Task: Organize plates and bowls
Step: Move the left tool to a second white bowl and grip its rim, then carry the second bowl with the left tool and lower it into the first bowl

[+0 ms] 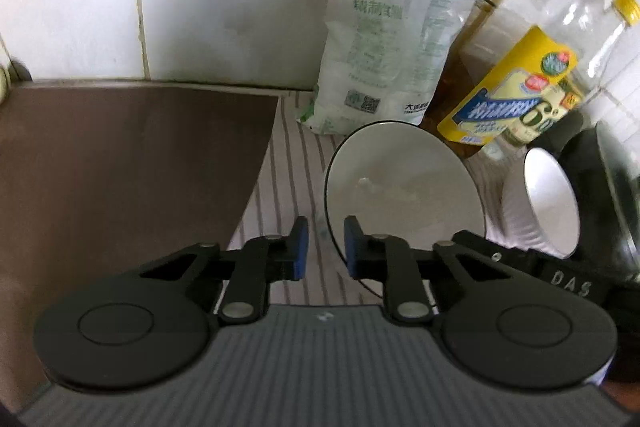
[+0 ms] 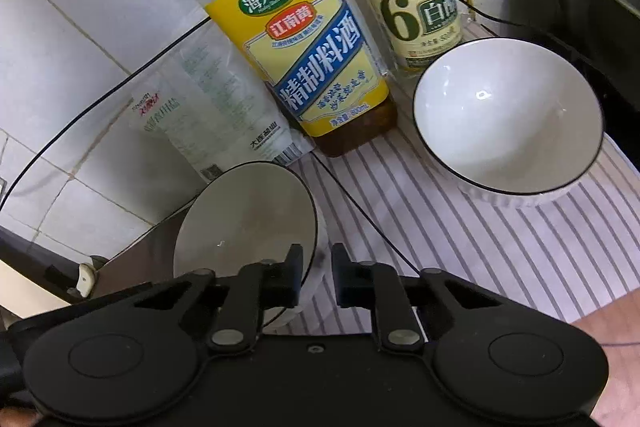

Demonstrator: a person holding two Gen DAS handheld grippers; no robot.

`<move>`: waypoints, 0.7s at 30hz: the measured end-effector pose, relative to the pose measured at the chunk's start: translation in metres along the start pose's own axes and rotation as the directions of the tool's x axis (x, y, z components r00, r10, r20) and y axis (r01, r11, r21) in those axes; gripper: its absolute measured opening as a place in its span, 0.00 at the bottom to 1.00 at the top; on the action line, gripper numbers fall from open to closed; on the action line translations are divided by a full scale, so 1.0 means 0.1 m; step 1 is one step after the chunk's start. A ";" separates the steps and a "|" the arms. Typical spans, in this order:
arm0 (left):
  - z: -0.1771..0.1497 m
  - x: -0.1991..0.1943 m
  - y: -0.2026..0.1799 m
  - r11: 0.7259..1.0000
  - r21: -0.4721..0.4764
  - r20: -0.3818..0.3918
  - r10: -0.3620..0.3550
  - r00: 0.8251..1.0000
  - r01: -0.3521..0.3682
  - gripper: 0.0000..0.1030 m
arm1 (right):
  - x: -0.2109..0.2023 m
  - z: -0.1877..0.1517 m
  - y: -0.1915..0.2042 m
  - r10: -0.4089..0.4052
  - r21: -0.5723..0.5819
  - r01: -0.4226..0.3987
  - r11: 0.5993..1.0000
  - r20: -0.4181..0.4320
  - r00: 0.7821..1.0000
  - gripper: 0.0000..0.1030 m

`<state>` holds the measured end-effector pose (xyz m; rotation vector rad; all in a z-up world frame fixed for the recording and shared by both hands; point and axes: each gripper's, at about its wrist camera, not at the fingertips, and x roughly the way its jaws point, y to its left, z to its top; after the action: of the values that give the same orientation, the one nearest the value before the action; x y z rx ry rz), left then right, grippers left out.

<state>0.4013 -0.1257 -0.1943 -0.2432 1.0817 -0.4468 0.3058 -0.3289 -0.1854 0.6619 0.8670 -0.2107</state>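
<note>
Both the left hand-held gripper (image 1: 325,243) and right hand-held gripper (image 2: 317,275) are open, straddling opposite rims of the near bowl (image 2: 244,223), which sits mouth-up on the striped mat (image 2: 460,251). A second bowl (image 2: 508,119) stands upright, far right, beside the bottles (image 2: 316,55).

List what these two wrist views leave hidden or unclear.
- Left wrist: near bowl lower rim hidden behind left gripper.
- Left wrist: ribbed bowl base hidden by the other gripper's arm.
- Right wrist: near bowl outer wall hidden behind right gripper; contact unclear.
</note>
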 end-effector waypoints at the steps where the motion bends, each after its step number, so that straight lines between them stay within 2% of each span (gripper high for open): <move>1: 0.00 0.01 0.02 1.000 -0.018 -0.003 -0.005 1.000 0.005 0.15 | 0.01 0.00 0.01 -0.001 -0.008 0.002 1.000 0.003 1.000 0.15; 4: -0.02 0.02 0.04 0.999 -0.052 -0.007 -0.015 1.000 0.014 0.13 | 0.02 0.00 0.01 0.004 -0.024 -0.004 1.000 0.013 1.000 0.14; 9: -0.05 -0.07 -0.05 1.000 -0.014 -0.014 0.024 1.000 -0.024 0.12 | -0.05 0.01 0.01 0.037 -0.022 -0.036 0.999 0.005 0.999 0.14; 21: -0.23 -0.85 -0.33 0.995 0.058 0.019 0.077 0.997 -0.078 0.12 | -0.77 -0.20 0.12 0.129 -0.071 -0.126 0.989 0.046 0.991 0.15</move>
<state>0.3400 -0.1143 -0.1238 -0.1517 1.0566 -0.4057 0.2493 -0.3140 -0.1304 0.6432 0.7776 -0.0818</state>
